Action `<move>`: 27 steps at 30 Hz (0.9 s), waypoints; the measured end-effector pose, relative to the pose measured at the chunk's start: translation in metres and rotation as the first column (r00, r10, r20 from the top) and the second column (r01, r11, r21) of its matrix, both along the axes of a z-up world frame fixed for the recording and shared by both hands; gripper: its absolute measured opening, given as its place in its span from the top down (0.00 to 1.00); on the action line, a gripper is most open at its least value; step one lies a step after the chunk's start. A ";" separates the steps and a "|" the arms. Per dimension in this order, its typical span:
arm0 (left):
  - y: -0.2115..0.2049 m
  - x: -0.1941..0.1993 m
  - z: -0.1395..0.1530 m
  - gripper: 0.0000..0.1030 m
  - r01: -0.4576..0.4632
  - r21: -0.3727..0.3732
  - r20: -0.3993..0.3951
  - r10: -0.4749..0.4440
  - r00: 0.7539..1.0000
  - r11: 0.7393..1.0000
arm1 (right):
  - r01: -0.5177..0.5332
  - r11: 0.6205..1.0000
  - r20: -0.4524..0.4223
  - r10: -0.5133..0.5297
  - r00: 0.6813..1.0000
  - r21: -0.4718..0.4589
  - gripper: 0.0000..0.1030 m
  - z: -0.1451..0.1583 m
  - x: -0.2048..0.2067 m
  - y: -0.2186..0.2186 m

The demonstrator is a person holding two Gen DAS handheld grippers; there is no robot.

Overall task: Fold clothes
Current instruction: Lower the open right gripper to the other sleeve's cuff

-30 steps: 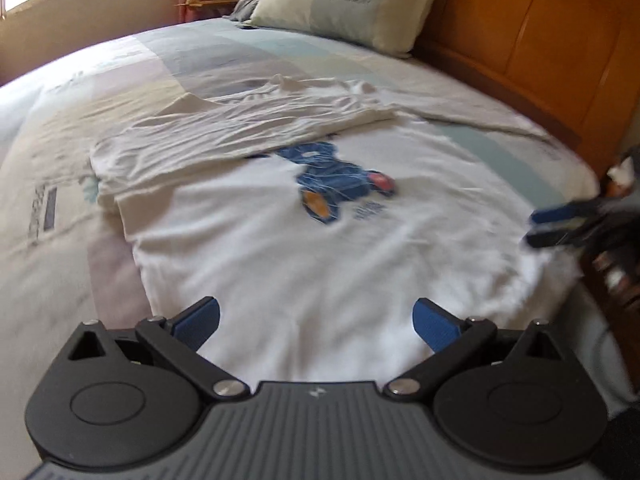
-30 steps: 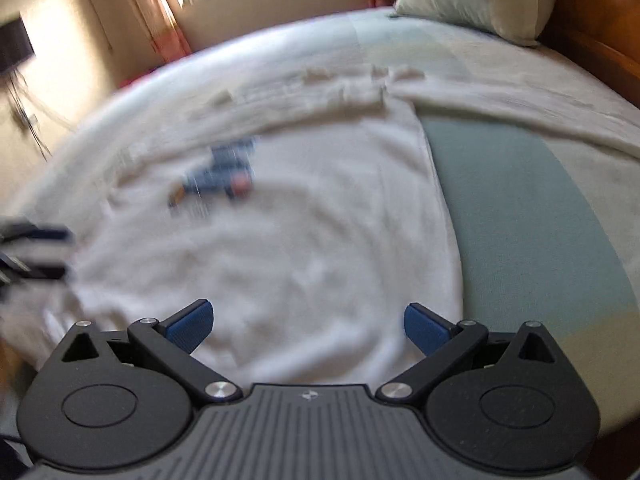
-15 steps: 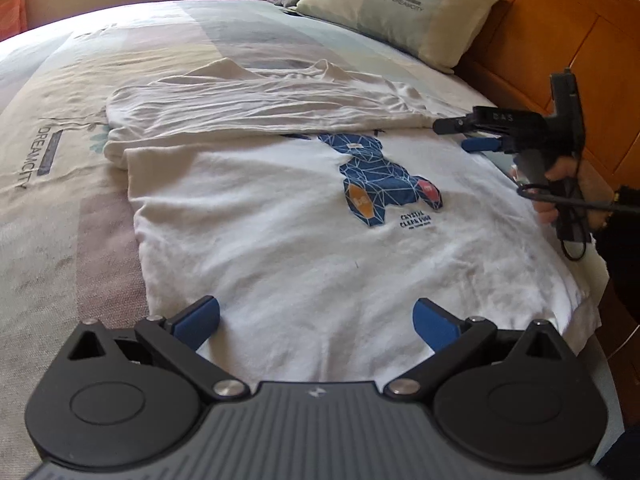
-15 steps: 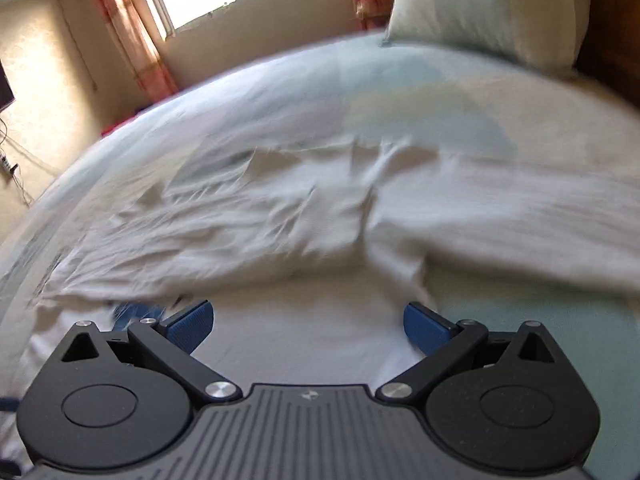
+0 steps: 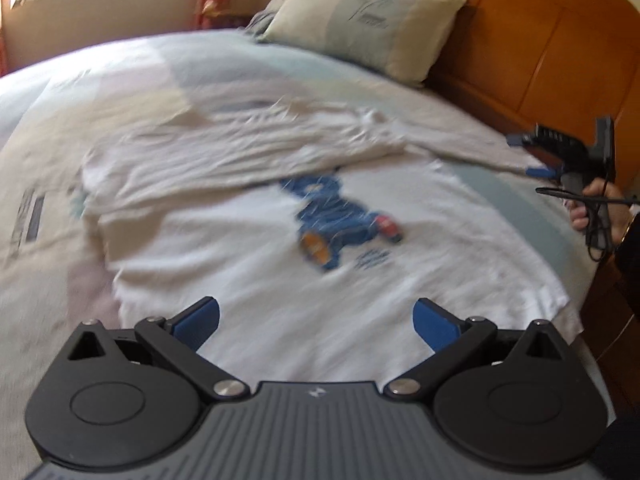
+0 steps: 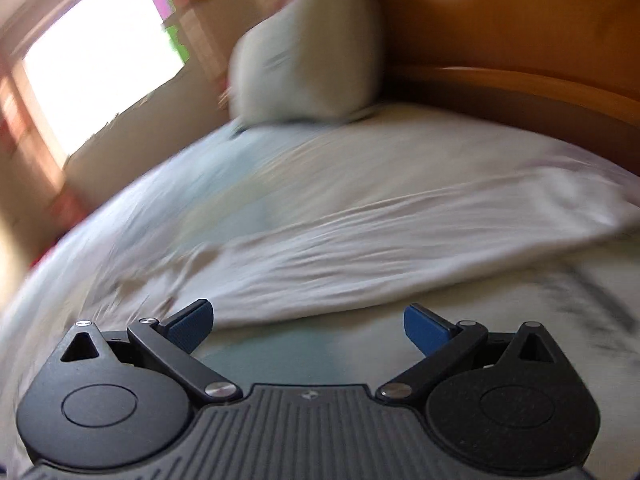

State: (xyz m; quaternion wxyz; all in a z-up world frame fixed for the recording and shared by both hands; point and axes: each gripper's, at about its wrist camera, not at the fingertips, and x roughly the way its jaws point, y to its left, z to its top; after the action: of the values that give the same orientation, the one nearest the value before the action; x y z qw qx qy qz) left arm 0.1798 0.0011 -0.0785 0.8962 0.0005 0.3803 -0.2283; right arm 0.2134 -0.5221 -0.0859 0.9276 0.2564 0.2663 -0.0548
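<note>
A white T-shirt point(image 5: 248, 264) with a blue bear print point(image 5: 332, 216) lies spread on the bed, its upper part folded over in wrinkles. My left gripper point(image 5: 316, 320) hangs open just above the shirt's near hem, nothing between its fingers. In the left wrist view my right gripper point(image 5: 532, 156) is at the far right, held by a hand over the bed's edge near the shirt's sleeve. In the right wrist view my right gripper point(image 6: 308, 322) is open above the sheet, facing a long wrinkled white sleeve point(image 6: 400, 240). Both views are blurred.
A pale pillow point(image 5: 368, 28) rests against the orange wooden headboard point(image 5: 540, 48) at the back. The pillow point(image 6: 312, 56) and a bright window point(image 6: 100, 64) show in the right wrist view. The patterned bedsheet point(image 5: 44, 160) extends to the left of the shirt.
My right gripper has swung right and toward the headboard, from over the shirt's body to facing the long sleeve. The left gripper has shifted only slightly and stays open.
</note>
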 end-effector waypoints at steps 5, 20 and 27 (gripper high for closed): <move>-0.025 0.002 0.010 0.01 0.052 -0.012 0.030 -0.052 0.998 0.999 | 0.142 0.982 0.037 -0.148 0.988 0.122 0.00 -0.025 -0.023 -0.056; -0.079 0.005 0.009 0.01 0.165 -0.041 -0.014 -0.166 0.986 0.985 | 0.130 0.991 0.090 -0.132 0.987 0.026 0.00 -0.038 0.015 -0.072; -0.092 0.001 0.005 0.01 0.202 -0.031 -0.035 -0.204 0.978 0.979 | 0.154 0.983 0.152 -0.168 0.974 0.100 0.00 -0.042 0.028 -0.091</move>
State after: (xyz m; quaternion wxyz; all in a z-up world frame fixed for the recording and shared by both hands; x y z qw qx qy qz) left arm 0.1813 -0.0907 -0.0731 0.8608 0.0228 0.3921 -0.3237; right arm 0.2417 -0.6130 -0.1275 0.9263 0.3209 0.1717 -0.0975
